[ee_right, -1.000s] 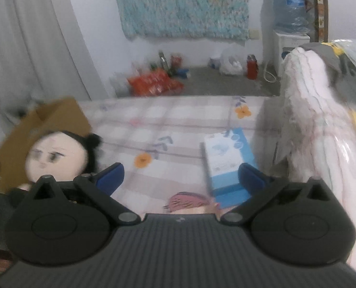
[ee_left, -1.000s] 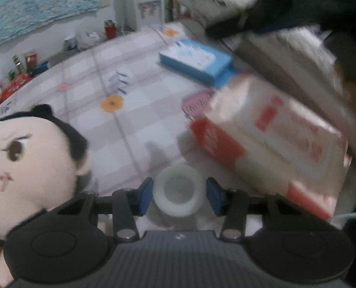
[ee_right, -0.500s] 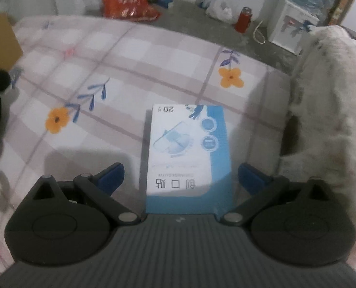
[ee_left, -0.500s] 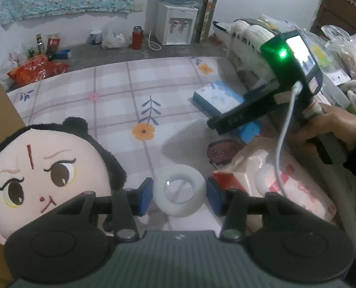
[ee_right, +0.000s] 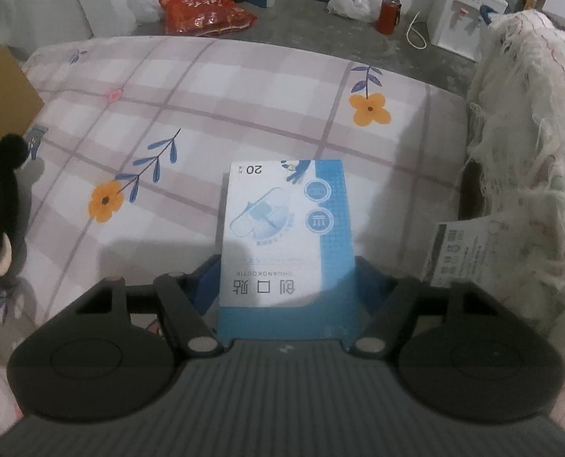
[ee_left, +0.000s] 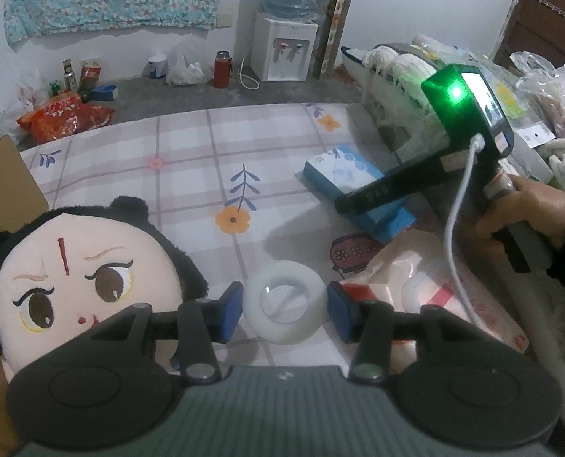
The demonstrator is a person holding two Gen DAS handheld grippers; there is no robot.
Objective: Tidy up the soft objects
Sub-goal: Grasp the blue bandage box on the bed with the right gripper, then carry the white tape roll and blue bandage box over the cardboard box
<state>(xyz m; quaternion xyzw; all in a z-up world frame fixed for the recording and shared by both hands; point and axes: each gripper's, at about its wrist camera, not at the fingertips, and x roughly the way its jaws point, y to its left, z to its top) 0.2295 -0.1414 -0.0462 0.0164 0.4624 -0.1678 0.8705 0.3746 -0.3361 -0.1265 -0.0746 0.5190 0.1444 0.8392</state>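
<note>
My left gripper [ee_left: 284, 310] is shut on a white tape roll [ee_left: 284, 311], its blue pads against both sides. A plush doll head [ee_left: 84, 278] with black hair lies just left of it on the checked bed sheet [ee_left: 191, 160]. My right gripper [ee_right: 287, 283] has closed around the near end of a blue-and-white plaster box [ee_right: 282, 224] lying on the sheet; its pads sit against the box sides. That box [ee_left: 343, 175] and the right gripper [ee_left: 381, 190] also show in the left wrist view.
A red-and-white plastic packet [ee_left: 427, 293] lies right of the tape. A cardboard box [ee_left: 0, 190] stands at the left. A white fringed blanket [ee_right: 526, 122] is piled on the right. A water dispenser [ee_left: 284, 49] and snack bags [ee_left: 65, 114] are on the floor beyond.
My right gripper moved down onto the blue box and its jaws closed in on the box sides. My left gripper kept holding the tape roll, nearly still.
</note>
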